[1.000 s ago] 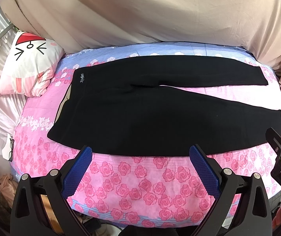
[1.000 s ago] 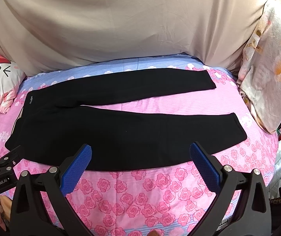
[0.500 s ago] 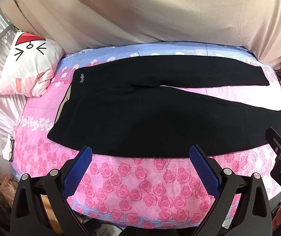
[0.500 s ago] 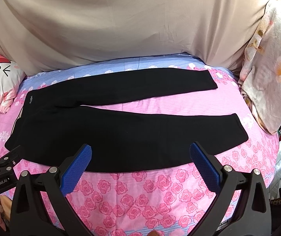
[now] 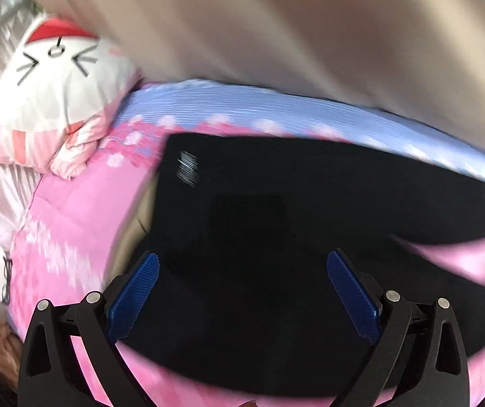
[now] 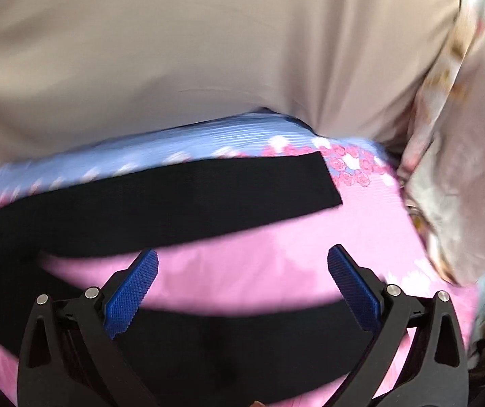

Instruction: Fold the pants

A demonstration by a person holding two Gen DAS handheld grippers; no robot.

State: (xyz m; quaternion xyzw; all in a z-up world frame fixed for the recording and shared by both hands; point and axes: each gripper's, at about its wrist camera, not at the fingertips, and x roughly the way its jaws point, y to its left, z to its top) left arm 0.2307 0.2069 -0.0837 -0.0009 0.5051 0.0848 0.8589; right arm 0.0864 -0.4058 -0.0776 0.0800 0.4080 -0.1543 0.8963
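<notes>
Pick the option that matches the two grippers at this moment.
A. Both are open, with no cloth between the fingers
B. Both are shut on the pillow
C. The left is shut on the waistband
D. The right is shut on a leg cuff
A: the left gripper and the right gripper both show their blue fingers spread wide above the black pants, nothing pinched between them.

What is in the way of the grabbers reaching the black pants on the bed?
Nothing visible. The left gripper is open right over the waist end of the black pants, and the right gripper is open over the legs. The cat pillow sits off to the side on the pink bedsheet.
</notes>
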